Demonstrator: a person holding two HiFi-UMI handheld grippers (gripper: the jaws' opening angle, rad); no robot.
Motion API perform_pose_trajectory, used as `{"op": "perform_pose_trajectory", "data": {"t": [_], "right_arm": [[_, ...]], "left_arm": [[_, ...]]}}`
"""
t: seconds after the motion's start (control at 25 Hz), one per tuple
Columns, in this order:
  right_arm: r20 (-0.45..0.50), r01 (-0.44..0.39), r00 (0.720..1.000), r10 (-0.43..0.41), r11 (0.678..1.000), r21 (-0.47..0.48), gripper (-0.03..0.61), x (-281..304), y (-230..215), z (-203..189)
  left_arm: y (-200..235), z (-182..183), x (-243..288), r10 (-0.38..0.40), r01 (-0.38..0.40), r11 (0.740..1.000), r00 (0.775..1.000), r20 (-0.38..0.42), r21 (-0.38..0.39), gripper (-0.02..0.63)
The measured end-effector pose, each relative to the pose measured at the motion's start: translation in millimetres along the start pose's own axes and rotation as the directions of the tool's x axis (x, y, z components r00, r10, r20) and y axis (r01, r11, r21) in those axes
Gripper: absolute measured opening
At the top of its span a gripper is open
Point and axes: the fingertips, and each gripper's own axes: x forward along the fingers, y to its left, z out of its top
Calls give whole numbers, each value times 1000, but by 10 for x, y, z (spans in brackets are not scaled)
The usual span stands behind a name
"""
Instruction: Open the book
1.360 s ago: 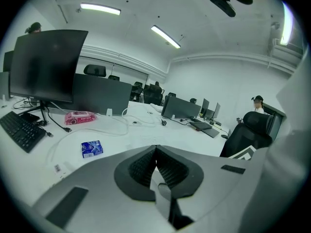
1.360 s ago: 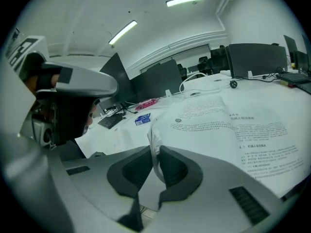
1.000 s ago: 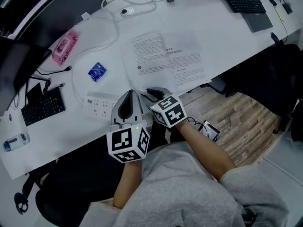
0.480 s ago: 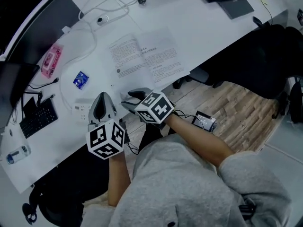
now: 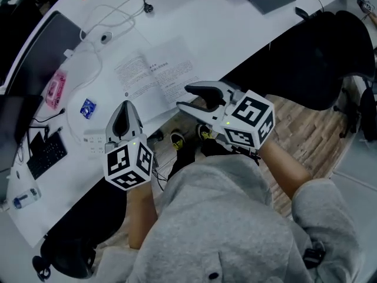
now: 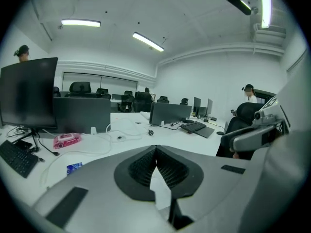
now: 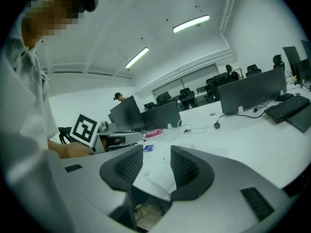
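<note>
Your right gripper (image 5: 184, 97) gapes wide above the open book (image 5: 154, 79), jaws closing slightly on nothing; your left gripper (image 5: 123, 105) looks shut, seemingly empty.

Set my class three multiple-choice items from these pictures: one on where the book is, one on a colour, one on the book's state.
1. The book lies: A on the floor; B on the white desk; C on a chair.
2. In the head view, the small packet left of the book is: A blue; B yellow; C green.
3. The book is: A shut; B open flat; C standing upright.
Answers: B, it rests on the desk top; A, its wrapper is blue; B, both printed pages show.
</note>
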Motion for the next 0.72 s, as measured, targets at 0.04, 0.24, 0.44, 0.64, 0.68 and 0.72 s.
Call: {"op": "perform_pose_trajectory", "data": {"t": [0.04,0.24,0.44,0.64,0.68,0.72], "right_arm": [[25,7,1000,-7,1000,4,186,-212,-59,77],[113,113,987,-111,994,-11,73,-1196,-364,283],[134,236,965,-224,969,-78,49,-1964,-576,327],[182,338,932,-313,933,-124,49,-2478,-724,451],[197,356,924,-328,926,-123,49,-2543,-746,477],[214,370,915,-341,922,-117,49,-2597,-767,503]], "left_arm": [[-91,31,12,-9,9,1000,1000,6,5,11],[-472,138,7,-33,32,999,999,29,30,11],[-783,307,-93,-43,39,998,996,74,54,11],[-1041,464,-193,-51,43,997,991,124,65,11],[-1080,478,-210,-51,42,997,990,131,66,11],[-1114,488,-223,-50,40,997,989,137,68,11]]}}
